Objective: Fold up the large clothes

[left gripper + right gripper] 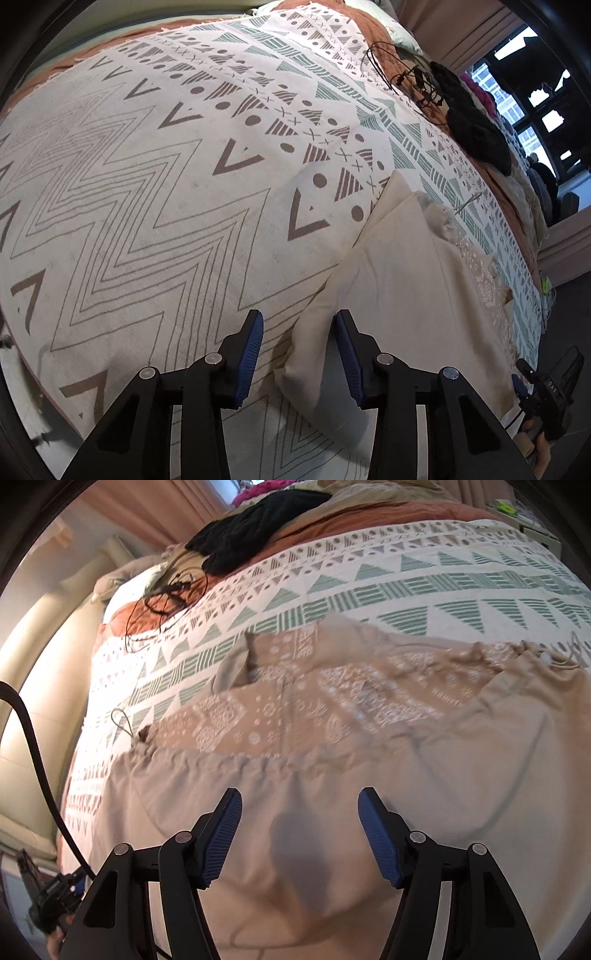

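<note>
**Reaching for the dress**

The left tool is part open, with the cream dress corner between its pads, not pinched yet. The right tool hangs wide over the cloth. The dress lies on the bed cover. Next, both should pinch an edge. Only the right view shows the patterned band.

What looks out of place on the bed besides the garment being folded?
A tangle of black cable lies loose on the patterned bedspread, near a heap of black clothing. Nothing looks spilled or damaged.
</note>
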A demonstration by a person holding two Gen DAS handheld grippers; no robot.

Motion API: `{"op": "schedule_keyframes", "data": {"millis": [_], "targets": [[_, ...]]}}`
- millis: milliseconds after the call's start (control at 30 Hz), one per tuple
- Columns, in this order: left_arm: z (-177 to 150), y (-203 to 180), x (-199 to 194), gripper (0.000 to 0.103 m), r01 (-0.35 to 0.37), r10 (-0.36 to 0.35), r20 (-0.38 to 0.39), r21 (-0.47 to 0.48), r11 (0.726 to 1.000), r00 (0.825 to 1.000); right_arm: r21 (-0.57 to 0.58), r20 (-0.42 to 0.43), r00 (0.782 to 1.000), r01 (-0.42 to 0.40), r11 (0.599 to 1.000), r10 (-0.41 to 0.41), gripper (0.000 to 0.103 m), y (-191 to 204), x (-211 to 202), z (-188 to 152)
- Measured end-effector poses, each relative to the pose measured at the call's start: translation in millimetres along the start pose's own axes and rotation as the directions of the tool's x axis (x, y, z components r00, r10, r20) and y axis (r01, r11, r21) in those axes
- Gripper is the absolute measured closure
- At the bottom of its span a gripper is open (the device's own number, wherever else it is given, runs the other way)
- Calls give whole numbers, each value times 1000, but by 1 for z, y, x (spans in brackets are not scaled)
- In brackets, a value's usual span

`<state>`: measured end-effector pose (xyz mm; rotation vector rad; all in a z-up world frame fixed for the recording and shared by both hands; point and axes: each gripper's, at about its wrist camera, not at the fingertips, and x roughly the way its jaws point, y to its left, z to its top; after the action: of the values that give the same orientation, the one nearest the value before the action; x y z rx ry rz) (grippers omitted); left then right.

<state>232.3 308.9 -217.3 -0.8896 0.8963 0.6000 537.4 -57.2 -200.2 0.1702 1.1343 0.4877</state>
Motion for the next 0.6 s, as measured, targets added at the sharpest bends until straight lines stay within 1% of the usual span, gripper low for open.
{"op": "schedule_keyframes", "data": {"millis": [33, 67, 100, 167, 233, 300, 333, 367, 433, 467, 533, 567, 600], "targets": [[-4, 1, 0, 61, 0, 0, -3, 2, 1000, 1000, -2, -10, 1000, 4, 1000, -4, 39, 3, 4, -2], [-7, 3, -1, 64, 2, -2, -6, 4, 1000, 1000, -2, -18, 1000, 5, 1000, -5, 40, 4, 6, -3], [-10, 5, 0, 72, 5, -5, -12, 9, 1000, 1000, -1, -24, 1000, 5, 1000, -5, 40, 6, 8, -3], [-15, 8, 2, 82, 8, -8, -26, 12, 1000, 1000, 5, -33, 999, 9, 1000, -9, 40, 8, 12, -5], [-20, 11, 3, 83, -6, 7, -26, 5, 1000, 1000, 4, -45, 999, 20, 1000, -20, 40, 10, 17, -7], [-21, 16, 4, 83, -4, 4, -32, -15, 1000, 999, 3, -62, 998, 27, 1000, -27, 40, 12, 24, -7], [-21, 19, 5, 83, 4, -5, -35, -31, 1000, 999, 1, -71, 997, 33, 999, -33, 43, 13, 29, -7], [-21, 21, 5, 83, 12, -13, -36, -46, 999, 999, -1, -79, 996, 41, 999, -41, 46, 13, 34, -6], [-20, 22, 4, 83, 19, -21, -36, -64, 998, 999, 5, -99, 993, 64, 998, -63, 57, 10, 46, -3], [-19, 21, 3, 83, 19, -22, -36, -65, 998, 999, 9, -106, 992, 77, 997, -76, 60, 8, 52, -1], [-19, 20, 3, 83, 20, -22, -33, -63, 998, 999, -5, -99, 989, 107, 994, -107, 73, 9, 59, 1], [-19, 20, 4, 83, 20, -23, -33, -64, 998, 999, -14, -95, 989, 115, 993, -116, 77, 10, 61, 3], [-18, 20, 4, 83, 23, -25, -35, -69, 997, 999, -21, -95, 989, 108, 994, -110, 86, 11, 63, 5]]}}
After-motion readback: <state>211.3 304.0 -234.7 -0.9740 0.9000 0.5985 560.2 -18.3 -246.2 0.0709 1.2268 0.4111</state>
